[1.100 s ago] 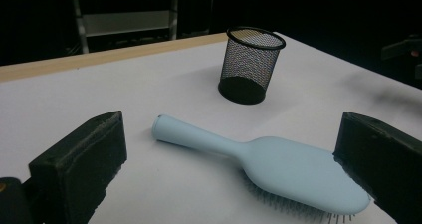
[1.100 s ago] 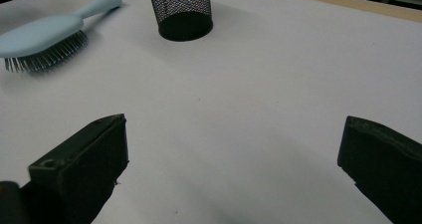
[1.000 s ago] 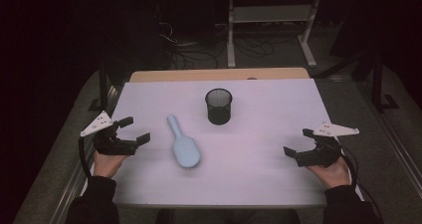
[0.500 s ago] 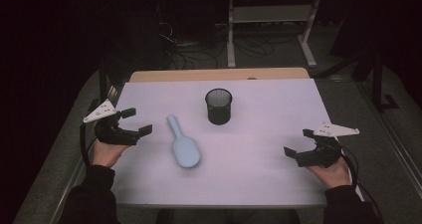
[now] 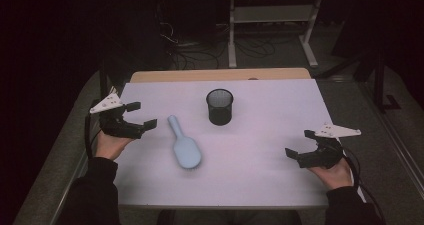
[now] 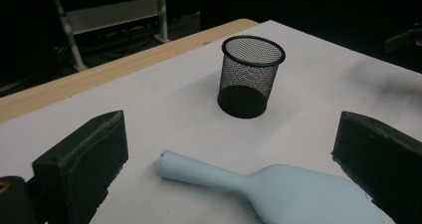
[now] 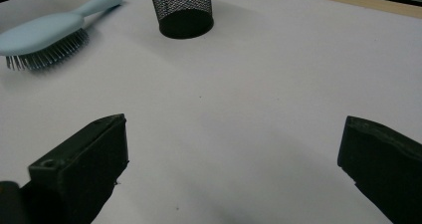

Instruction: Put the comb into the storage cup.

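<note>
A light blue hairbrush (image 5: 183, 145) lies bristles down on the white table top (image 5: 260, 115), its handle pointing toward the far left. Behind it stands a black mesh cup (image 5: 219, 106), upright and empty. My left gripper (image 5: 144, 116) hovers open just left of the brush handle; in the left gripper view the hairbrush (image 6: 278, 189) lies between and ahead of the jaws, with the mesh cup (image 6: 250, 77) beyond. My right gripper (image 5: 299, 144) rests open near the front right of the table, holding nothing. In the right gripper view the hairbrush (image 7: 50, 32) and the cup (image 7: 182, 10) sit far ahead.
A bare wooden strip (image 5: 220, 75) runs along the table's far edge. Beyond it, on the dark floor, stand a metal shelf frame (image 5: 272, 20) and loose cables (image 5: 192, 55). A grey mat (image 5: 395, 150) flanks the table on both sides.
My left gripper has lifted and moved forward and rightward toward the brush handle. The right gripper, the brush and the cup have stayed put.
</note>
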